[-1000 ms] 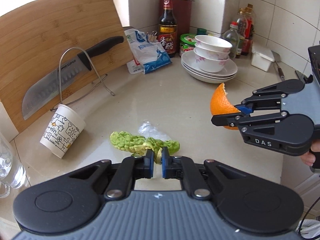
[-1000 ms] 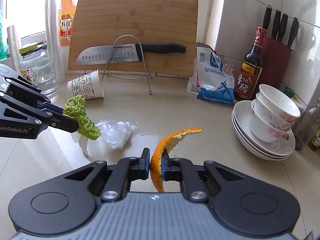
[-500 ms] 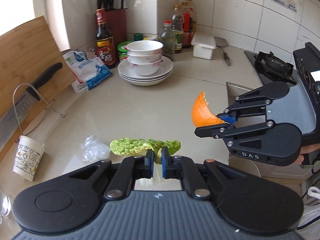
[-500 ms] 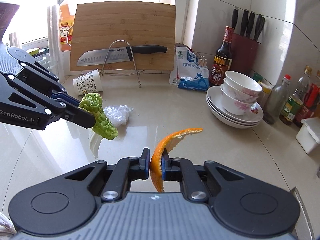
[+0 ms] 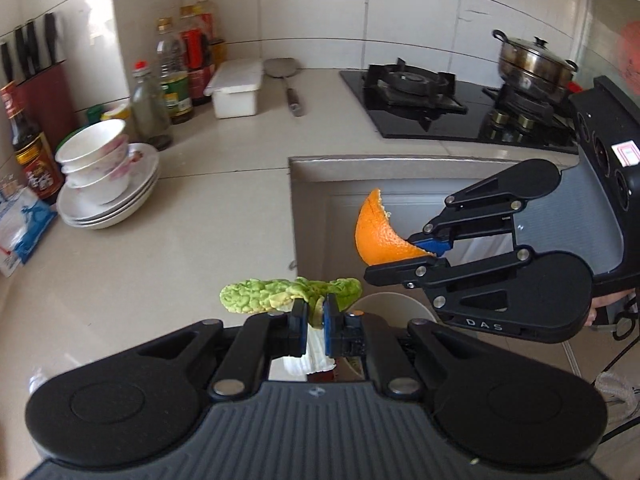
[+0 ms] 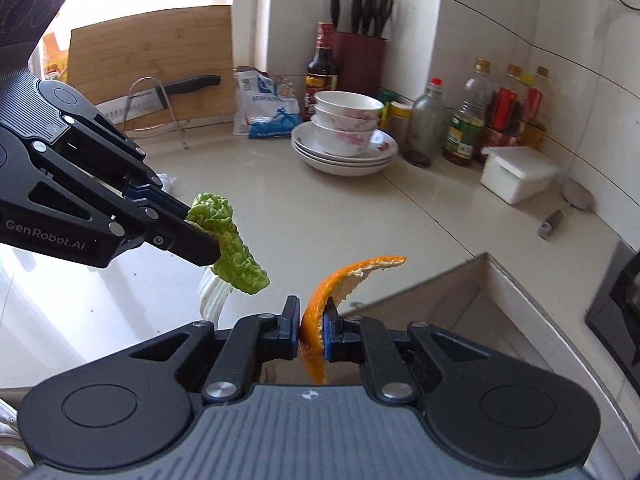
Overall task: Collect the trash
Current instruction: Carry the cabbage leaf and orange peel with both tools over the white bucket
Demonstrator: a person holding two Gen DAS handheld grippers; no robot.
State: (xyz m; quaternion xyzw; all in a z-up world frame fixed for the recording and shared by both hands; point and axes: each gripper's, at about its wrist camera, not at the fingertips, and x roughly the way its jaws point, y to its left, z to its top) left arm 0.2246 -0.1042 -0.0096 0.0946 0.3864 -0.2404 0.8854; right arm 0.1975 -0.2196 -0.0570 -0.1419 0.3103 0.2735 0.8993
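**Both scraps carried to the counter's edge**

The left gripper (image 5: 316,322) is clamped narrowly on a green cabbage leaf (image 5: 260,298), whose white stalk hangs below the pads. The right gripper (image 6: 312,326) is closed just as narrowly on a curved strip of orange peel (image 6: 344,280), which stands up between its fingers. Both scraps are held clear of the counter (image 5: 180,240), side by side but apart.

Compared with a second ago, both grippers have been swung away from the cutting board end of the counter, where the paper cup and the crumpled plastic were left behind. They are now held at the recessed notch in the counter's front edge (image 5: 312,168), with the stacked bowls (image 5: 96,160) well off to the side. A white rim (image 5: 396,300), probably a bin, is partly seen below. Judged from this, the carry is nearly done and release is next, while the plastic remains to be fetched.
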